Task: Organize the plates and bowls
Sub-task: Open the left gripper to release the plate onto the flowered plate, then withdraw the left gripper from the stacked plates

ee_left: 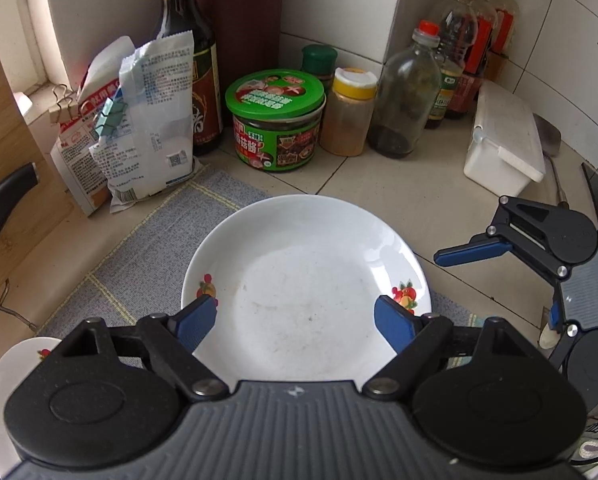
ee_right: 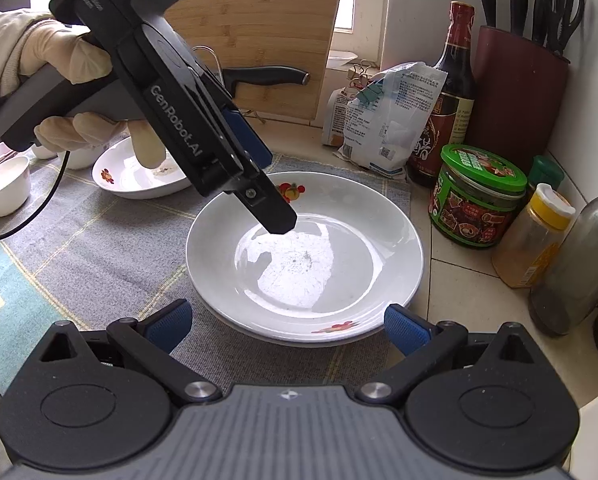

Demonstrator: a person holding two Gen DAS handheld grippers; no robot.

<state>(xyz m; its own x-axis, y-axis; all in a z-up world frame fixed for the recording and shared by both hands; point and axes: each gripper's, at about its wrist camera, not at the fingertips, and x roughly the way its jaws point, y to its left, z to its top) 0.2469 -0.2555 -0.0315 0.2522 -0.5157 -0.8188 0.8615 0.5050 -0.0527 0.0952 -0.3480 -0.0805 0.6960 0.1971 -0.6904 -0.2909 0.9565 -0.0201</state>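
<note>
A white plate with fruit prints (ee_left: pixel 307 280) lies on the grey mat; in the right wrist view (ee_right: pixel 305 256) it rests on top of another plate whose rim shows beneath. My left gripper (ee_left: pixel 295 322) is open and empty, hovering over the plate's near rim. It also shows in the right wrist view (ee_right: pixel 273 208), above the plate's far side. My right gripper (ee_right: pixel 287 326) is open and empty at the plate's near edge; it appears in the left wrist view (ee_left: pixel 499 284) to the plate's right. Another white plate (ee_right: pixel 139 176) and small white bowls (ee_right: pixel 5 186) sit at the left.
Jars and bottles crowd the tiled corner: a green-lidded jar (ee_left: pixel 277 120), a yellow-capped jar (ee_left: pixel 349 112), a glass bottle (ee_left: pixel 405 96), a soy sauce bottle (ee_left: pixel 187 56). Clipped bags (ee_left: pixel 139 120), a white box (ee_left: pixel 503 138), a cutting board with a knife (ee_right: pixel 255 40) and a knife block (ee_right: pixel 515 92) stand around.
</note>
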